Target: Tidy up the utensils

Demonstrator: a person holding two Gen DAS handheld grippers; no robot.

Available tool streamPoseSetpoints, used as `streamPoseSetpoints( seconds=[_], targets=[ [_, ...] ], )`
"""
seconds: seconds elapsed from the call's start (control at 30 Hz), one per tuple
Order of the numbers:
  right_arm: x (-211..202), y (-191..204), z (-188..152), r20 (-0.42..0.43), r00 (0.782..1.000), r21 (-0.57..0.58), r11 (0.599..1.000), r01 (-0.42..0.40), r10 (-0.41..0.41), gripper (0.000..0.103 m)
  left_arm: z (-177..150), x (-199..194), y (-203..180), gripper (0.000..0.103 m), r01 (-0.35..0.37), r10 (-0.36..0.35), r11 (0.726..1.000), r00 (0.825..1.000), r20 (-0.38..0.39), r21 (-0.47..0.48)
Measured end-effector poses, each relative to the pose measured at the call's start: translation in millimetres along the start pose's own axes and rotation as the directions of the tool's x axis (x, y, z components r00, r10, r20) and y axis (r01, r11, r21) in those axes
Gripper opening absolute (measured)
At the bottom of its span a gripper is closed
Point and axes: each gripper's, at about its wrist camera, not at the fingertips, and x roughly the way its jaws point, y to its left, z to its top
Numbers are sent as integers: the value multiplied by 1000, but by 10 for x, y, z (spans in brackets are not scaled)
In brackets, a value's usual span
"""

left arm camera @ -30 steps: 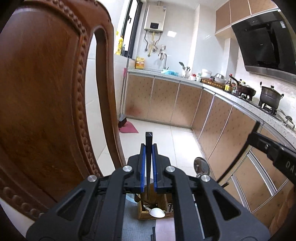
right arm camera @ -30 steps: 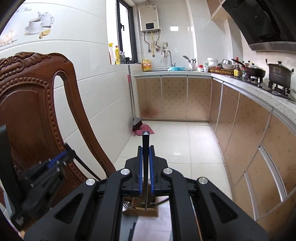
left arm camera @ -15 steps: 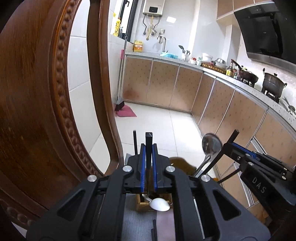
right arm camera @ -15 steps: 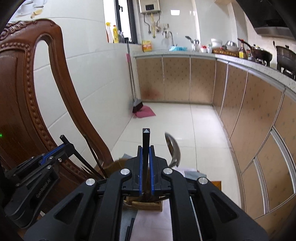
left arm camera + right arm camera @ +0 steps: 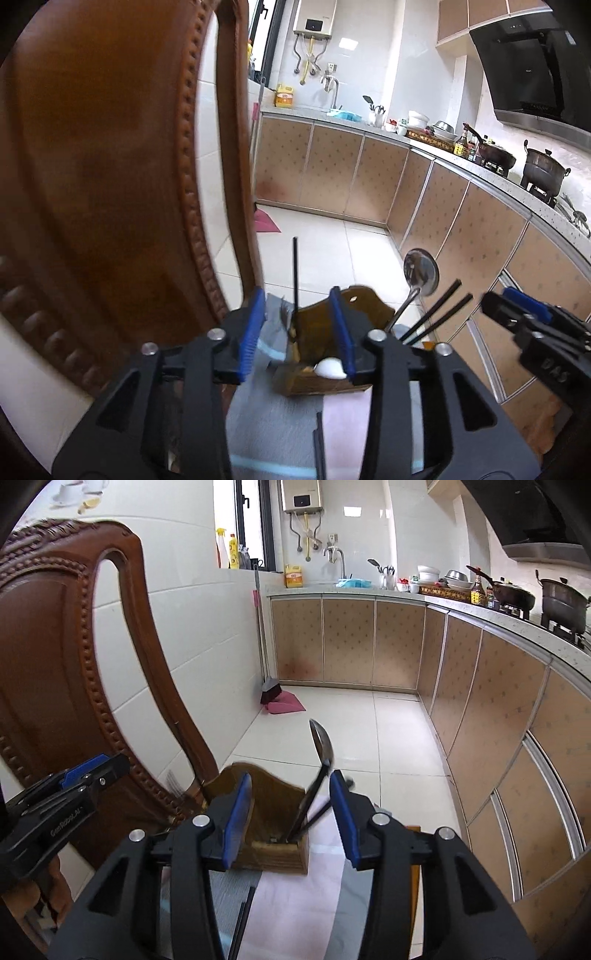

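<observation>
A wooden utensil holder (image 5: pixel 317 384) stands on the cloth just ahead of both grippers. My left gripper (image 5: pixel 298 332) has its jaws opening; a black chopstick (image 5: pixel 295 273) stands free between the blue pads, its lower end in the holder. A white spoon (image 5: pixel 330 368) lies in the holder's front. A metal spoon (image 5: pixel 421 269) and two black chopsticks (image 5: pixel 439 312) lean out to the right. My right gripper (image 5: pixel 291 816) is opening too, over the holder (image 5: pixel 273 812); the metal spoon (image 5: pixel 321 744) and dark chopsticks (image 5: pixel 314 818) stand in its right compartment, and the pads touch none of them.
A carved wooden chair back (image 5: pixel 55 646) rises close on the left. Grey cloth (image 5: pixel 266 424) and pink cloth (image 5: pixel 295 904) cover the table, with loose black chopsticks (image 5: pixel 242 919) lying on them. Kitchen cabinets (image 5: pixel 498 720) line the right; a broom (image 5: pixel 269 690) leans at the far wall.
Both grippers have come down towards the holder. Each was shut on a black chopstick; now both jaws stand apart and the chopsticks rest in the holder.
</observation>
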Motion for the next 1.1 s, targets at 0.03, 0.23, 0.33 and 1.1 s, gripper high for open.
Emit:
streamPoseSetpoints(
  seconds=[0.03, 0.23, 0.33, 1.1],
  targets=[
    [-75, -12, -46, 0, 1000, 0, 1000, -2, 2, 44, -65, -96, 6, 39, -6, 6, 1000, 1000, 1, 12],
    [-240, 54, -751, -110, 993, -33, 999, -35, 31, 44, -577, -330, 26, 49, -37, 43, 997, 996, -83, 70],
    [150, 145, -1219, -279, 959, -42, 997, -59, 45, 44, -952, -234, 47, 51, -40, 55, 996, 979, -195, 77],
    [1920, 624, -1802, -514, 854, -16, 996, 88, -84, 10, -1937, -36, 272, 59, -42, 45, 999, 882, -469, 17]
  ],
)
